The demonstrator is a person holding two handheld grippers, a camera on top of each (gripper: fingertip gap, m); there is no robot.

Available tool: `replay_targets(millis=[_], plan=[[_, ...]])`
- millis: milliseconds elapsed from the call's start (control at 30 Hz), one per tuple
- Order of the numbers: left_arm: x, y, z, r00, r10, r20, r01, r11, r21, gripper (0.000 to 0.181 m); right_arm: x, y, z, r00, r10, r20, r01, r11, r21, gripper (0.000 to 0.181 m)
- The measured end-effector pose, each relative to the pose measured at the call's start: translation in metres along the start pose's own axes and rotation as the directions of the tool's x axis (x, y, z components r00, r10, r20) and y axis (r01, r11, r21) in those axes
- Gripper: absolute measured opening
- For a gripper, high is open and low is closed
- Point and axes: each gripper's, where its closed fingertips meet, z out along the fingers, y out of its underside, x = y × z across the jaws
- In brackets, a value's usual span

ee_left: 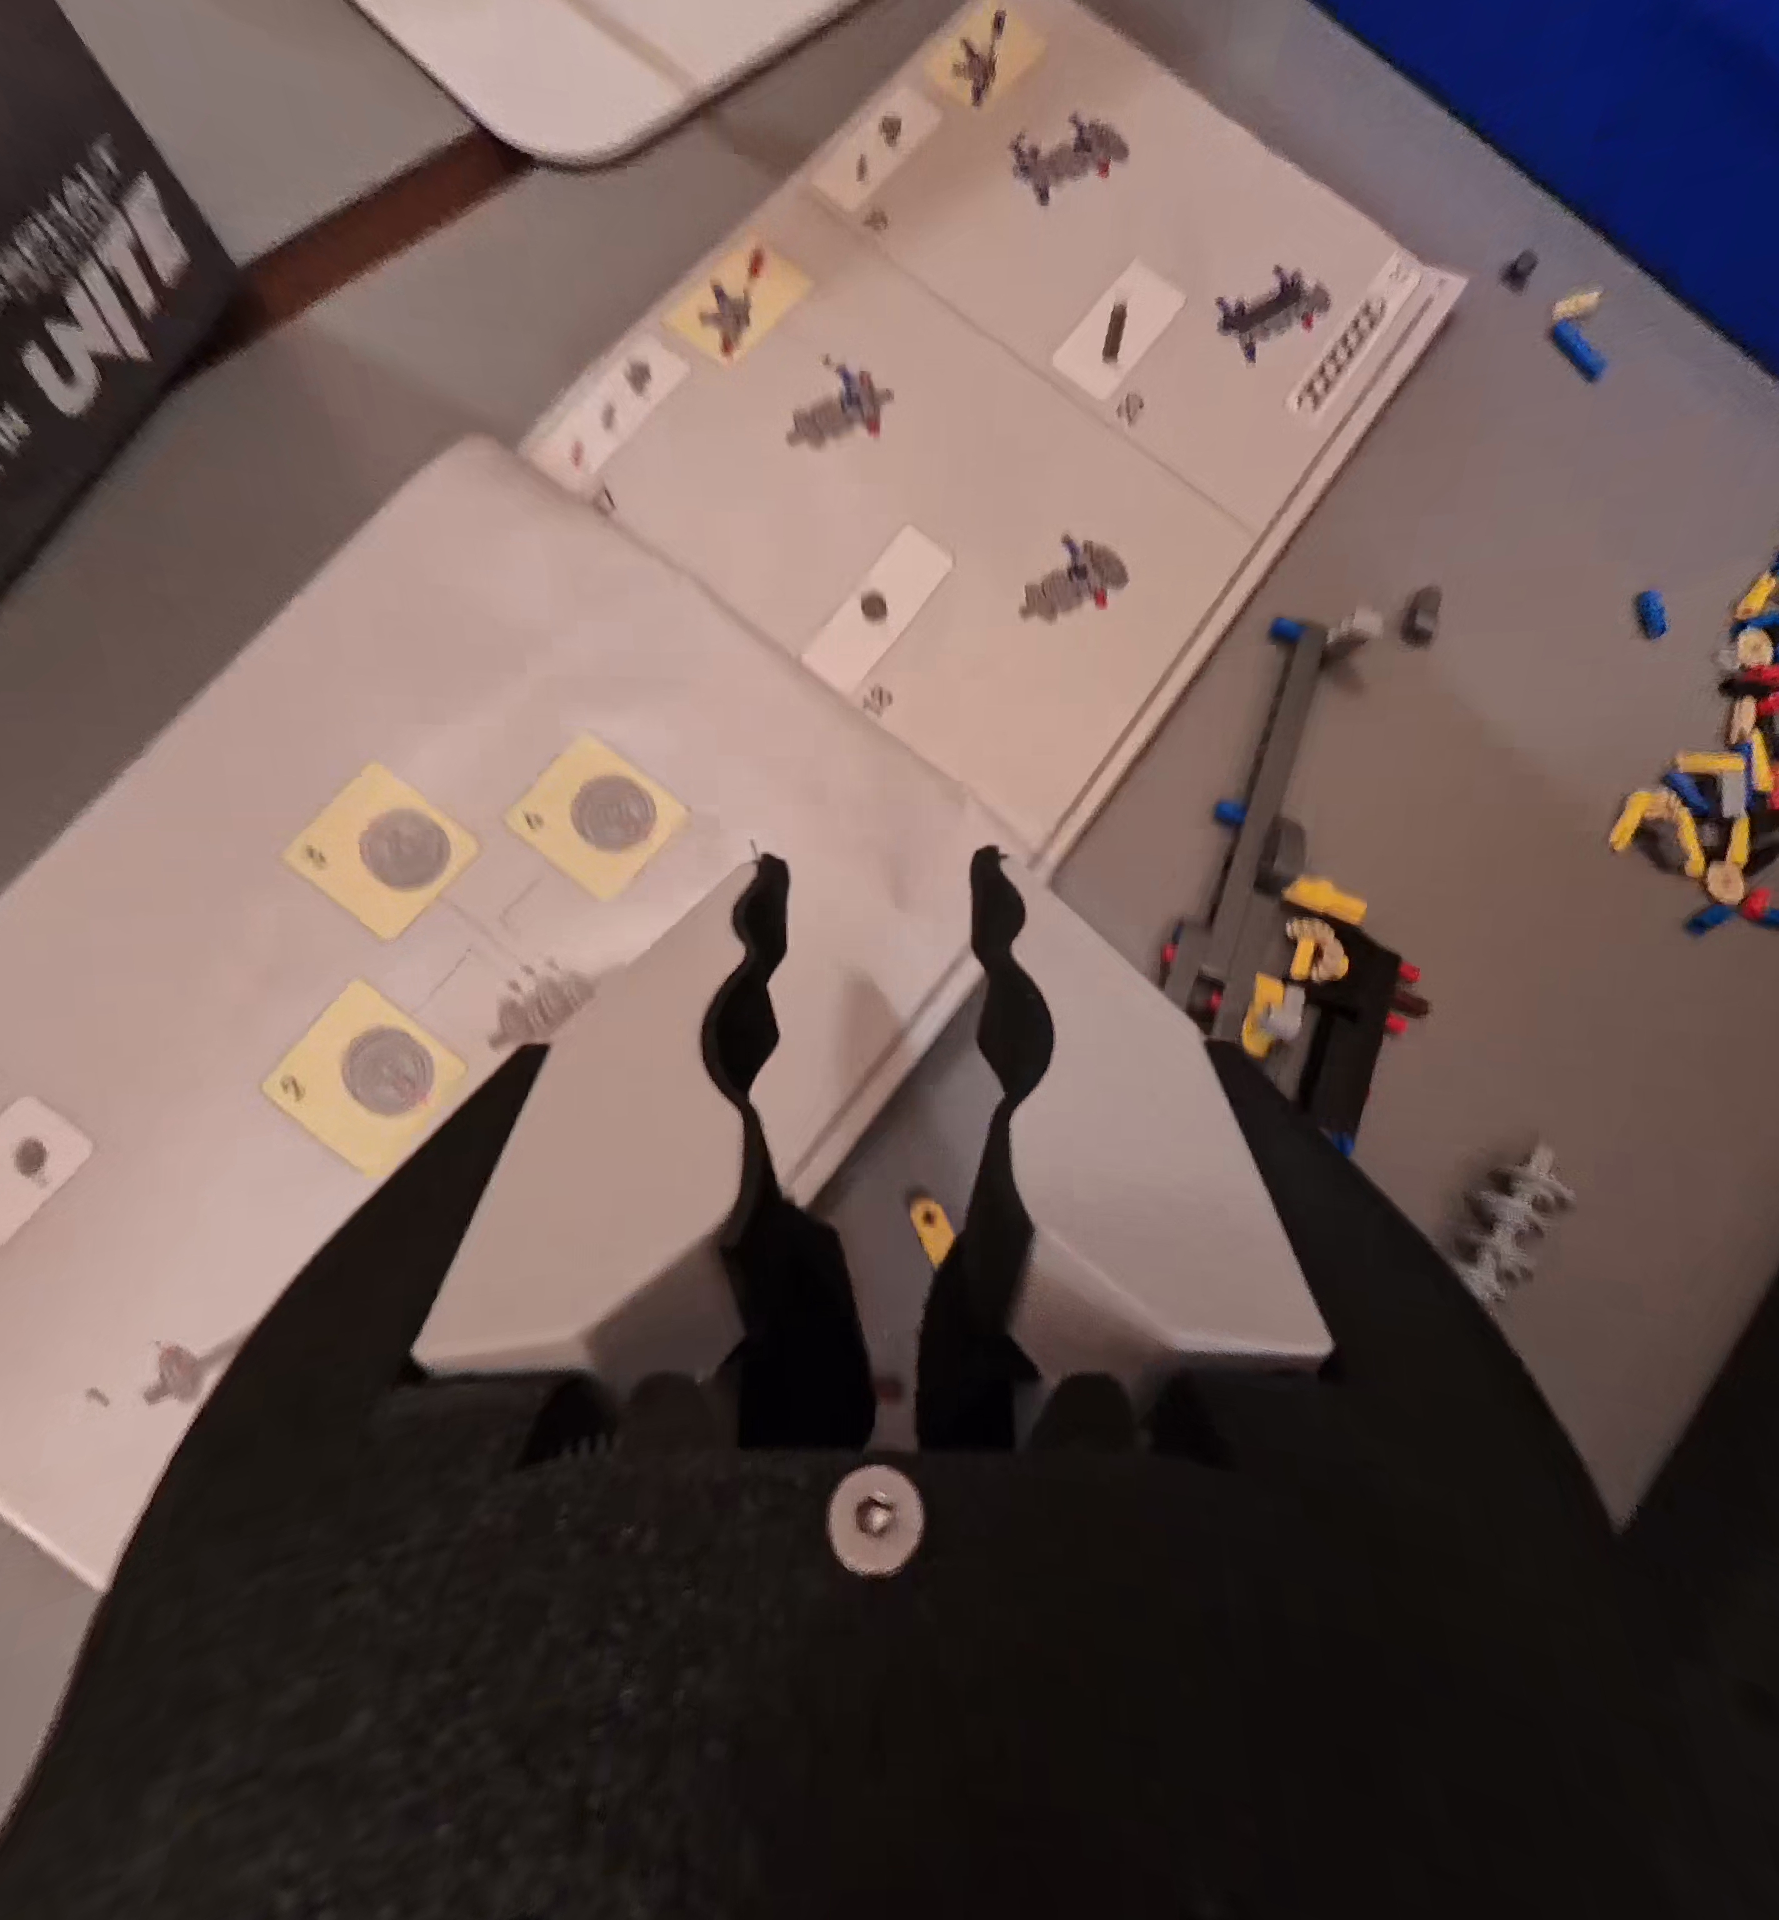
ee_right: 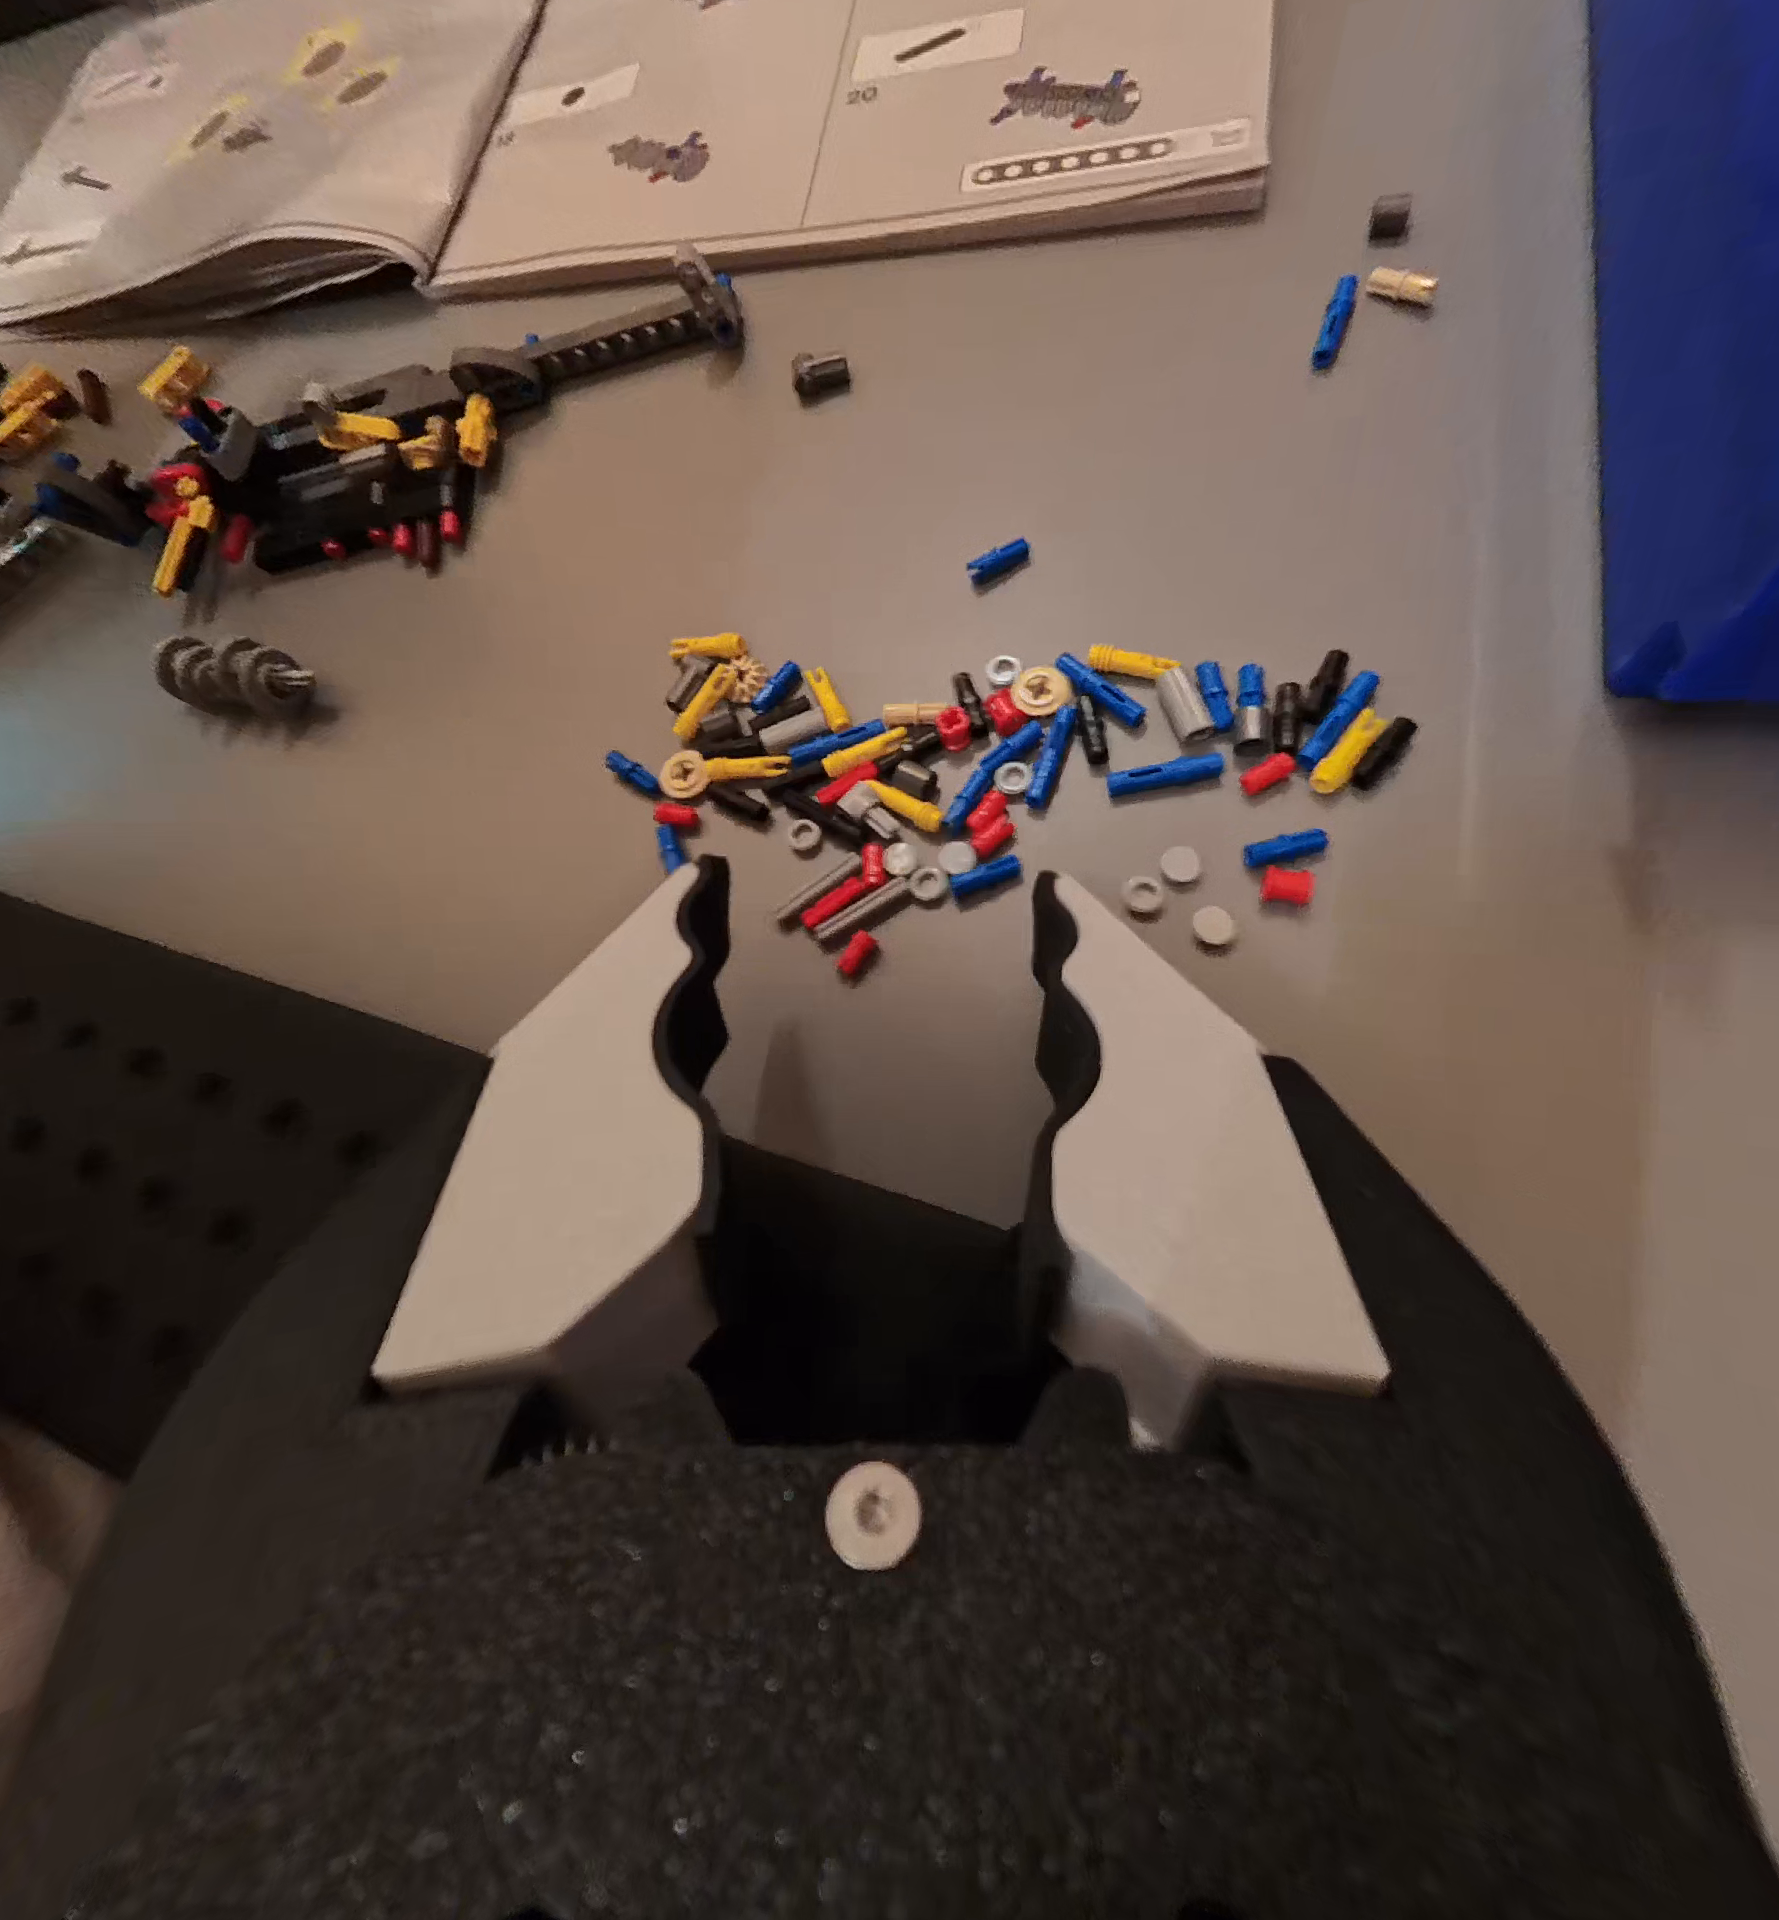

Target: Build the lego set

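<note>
Left wrist view: left gripper [ee_left: 877, 868] at lower centre, fingers spread with nothing between them, hovering over the lower edge of an open instruction booklet [ee_left: 760, 582]. Booklet lies diagonally across the grey bench [ee_left: 1591, 1091], filling the left and centre of the frame. Half-built model [ee_left: 1290, 914], a long grey beam with black, yellow and red parts at its near end, right of the booklet's lower corner. Loose pile of small pieces [ee_left: 1768, 769] at the right edge, blue, yellow, red and grey. Grey gear stack [ee_left: 1508, 1216] lower right of the model. One yellow piece [ee_left: 932, 1226] seen between the fingers, on the bench below them. Black box [ee_left: 54, 312] with printing at upper left. Blue sheet [ee_left: 1643, 135] at upper right.

Right wrist view: right gripper [ee_right: 880, 894] at lower centre, fingers spread wide and empty, just short of the near edge of the pile of small pieces [ee_right: 1010, 758] in mid-frame. Round grey studs [ee_right: 1181, 894] lie loose right of the fingertips. Half-built model [ee_right: 345, 447] at upper left, its beam pointing toward the booklet [ee_right: 604, 135] along the top edge. Gear stack [ee_right: 236, 675] below the model. Single blue pin [ee_right: 997, 561] above the pile; blue pin, tan and dark pieces [ee_right: 1384, 270] apart at upper right. Blue sheet [ee_right: 1726, 343] along the right edge.
</note>
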Motion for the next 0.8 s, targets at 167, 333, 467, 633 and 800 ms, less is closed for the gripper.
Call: replay_targets(millis=[167,333,467,633,800], plan=[[-0.021,-0.037,0.009,0.993,-0.116,0.031,0.111,0.987,0.118,0.034,-0.009,0.002,0.007,0.998,0.059,0.007,-0.059,0.998,0.000,0.059],[-0.016,-0.036,0.024,0.995,-0.095,0.006,0.094,0.986,0.136,0.034,-0.002,-0.006,0.000,0.993,0.117,-0.005,-0.116,0.989,0.087,0.056],[-0.017,-0.028,0.032,0.998,-0.058,0.026,0.054,0.992,0.115,0.034,0.001,-0.007,-0.001,0.983,0.180,0.026,-0.182,0.979,0.095,0.054],[-0.014,-0.022,0.045,0.999,-0.048,0.018,0.047,0.995,0.089,0.034,-0.001,-0.003,0.003,0.991,0.130,-0.009,-0.129,0.990,0.059,0.053],[-0.009,-0.020,0.050,0.999,-0.048,0.006,0.047,0.994,0.103,0.034,0.000,-0.003,0.003,0.991,0.133,-0.020,-0.132,0.990,0.058,0.053]])
